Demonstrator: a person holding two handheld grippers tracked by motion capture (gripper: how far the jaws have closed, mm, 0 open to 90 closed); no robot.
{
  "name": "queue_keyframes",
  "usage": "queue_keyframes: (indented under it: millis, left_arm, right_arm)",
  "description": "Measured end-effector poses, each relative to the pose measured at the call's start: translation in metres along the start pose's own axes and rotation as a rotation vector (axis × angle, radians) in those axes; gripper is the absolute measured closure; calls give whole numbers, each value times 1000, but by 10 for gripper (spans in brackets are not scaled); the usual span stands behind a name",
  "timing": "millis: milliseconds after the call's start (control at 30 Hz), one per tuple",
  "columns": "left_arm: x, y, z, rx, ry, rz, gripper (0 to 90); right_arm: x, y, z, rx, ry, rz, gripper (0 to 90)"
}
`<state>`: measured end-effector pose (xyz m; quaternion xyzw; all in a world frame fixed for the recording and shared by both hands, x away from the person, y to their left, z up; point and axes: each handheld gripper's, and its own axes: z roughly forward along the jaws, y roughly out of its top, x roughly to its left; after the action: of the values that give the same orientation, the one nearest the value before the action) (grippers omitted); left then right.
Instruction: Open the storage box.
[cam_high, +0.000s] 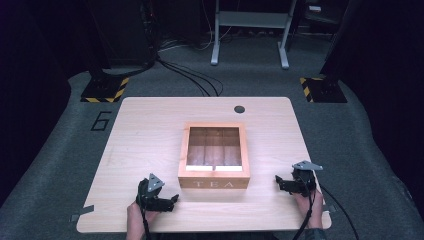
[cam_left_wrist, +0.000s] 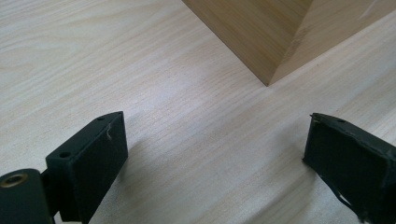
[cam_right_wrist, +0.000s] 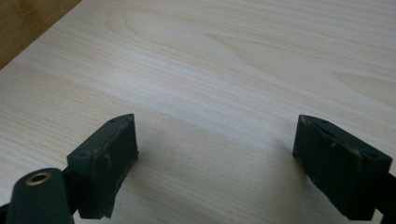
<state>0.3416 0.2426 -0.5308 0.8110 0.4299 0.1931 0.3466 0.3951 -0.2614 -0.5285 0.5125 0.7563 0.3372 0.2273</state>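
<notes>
At the centre of the table (cam_high: 150, 120) sat a wooden tea box (cam_high: 214, 184), its front wall lettered TEA and facing six o'clock, toward the person. Its top looked like a framed clear pane over wooden dividers, though whether the lid was glazed or simply absent could not be told. At about eight o'clock from the box, near the table's front edge, the left gripper (cam_high: 172, 199) rested with its jaws spread wide and nothing between them; the left gripper view showed bare tabletop between the pads and the box's near corner (cam_left_wrist: 268, 81) ahead at about one o'clock. At about four o'clock from the box the right gripper (cam_high: 278, 181) lay likewise released, jaws wide apart over bare wood and pointing toward nine o'clock. Neither touched the box. It would likely handle as a rigid, moderately heavy piece with smooth, somewhat slippery varnished walls, and any pane in the lid would be the fragile part. The safest hold seemed to be the lid's front frame edge, pinched at its middle, or the two side walls squeezed between both grippers, keeping well off the pane.
</notes>
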Motion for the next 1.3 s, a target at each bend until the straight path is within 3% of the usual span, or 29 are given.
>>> queue_keyframes:
  millis: [367,500,733,900,967,1300]
  left_arm:
    - [2,0,0,6,3,-17,32]
    - [4,0,-3,-35,-19,-64,31]
    - [3,18,-13,-97,-56,-85,14]
    - [2,30,-15,-127,-62,-79,28]
    - [0,36,-15,-132,-65,-56,48]
    - [-7,46,-14,-170,-70,-12,183]
  right_arm:
    - [0,0,0,0,0,0,132]
    - [0,0,0,-1,0,0,132]
    - [0,0,0,0,1,0,132]
    - [0,0,0,0,0,0,132]
    - [0,0,0,0,0,0,132]
    - [0,0,0,3,2,0,132]
